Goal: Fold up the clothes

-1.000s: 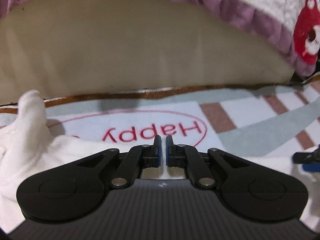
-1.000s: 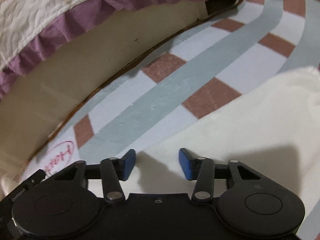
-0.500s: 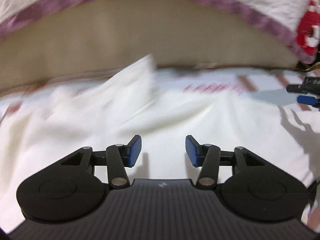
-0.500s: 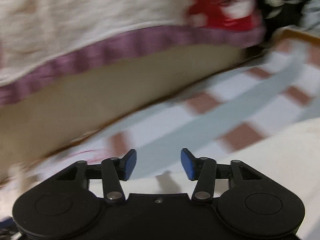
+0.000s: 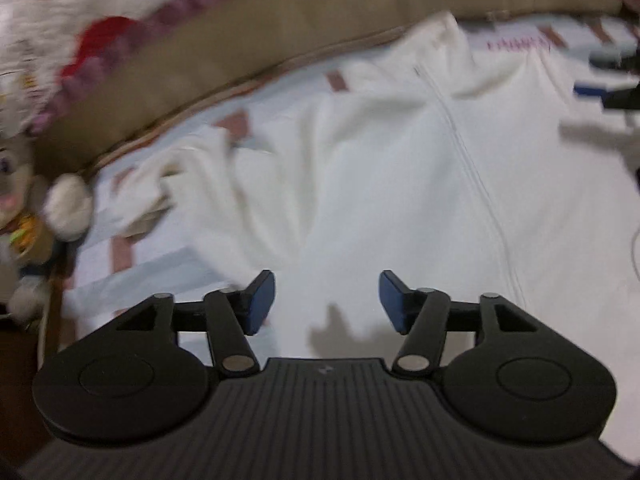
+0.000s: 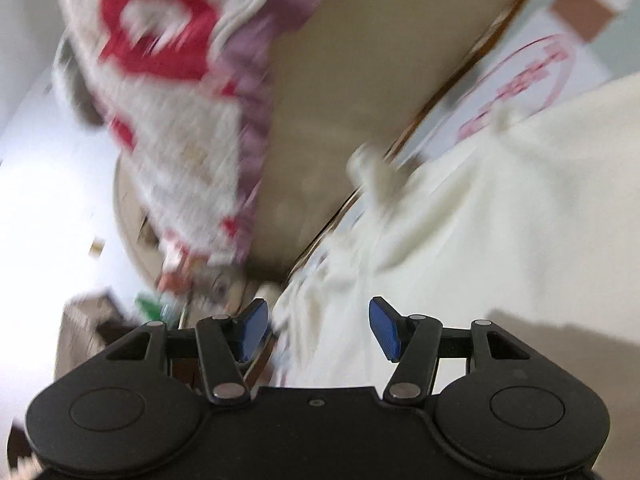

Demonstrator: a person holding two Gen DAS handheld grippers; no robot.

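A cream-white garment [image 5: 380,168] lies spread over a striped mat [image 5: 160,264], a seam running down its middle and a crumpled sleeve at its left. My left gripper [image 5: 327,300] hangs above the garment and looks down on it. Its jaws are opening and nothing is between its blue pads [image 5: 262,300]. In the right wrist view the same garment [image 6: 500,220] fills the right side. My right gripper [image 6: 318,330] looks along its left edge, its jaws opening with nothing between them. The right gripper's tips [image 5: 600,80] show at the far right of the left wrist view.
A tan mattress side [image 5: 248,32] under a quilt with a purple frill [image 6: 256,92] runs along the far edge of the mat. A plush toy [image 5: 24,200] sits at the mat's left end. The mat bears a red "Happy" print [image 6: 524,80].
The left gripper went from shut to open, rose and swung left over the garment. The right gripper opened wider and turned left, from looking down at the mat to looking toward the bed.
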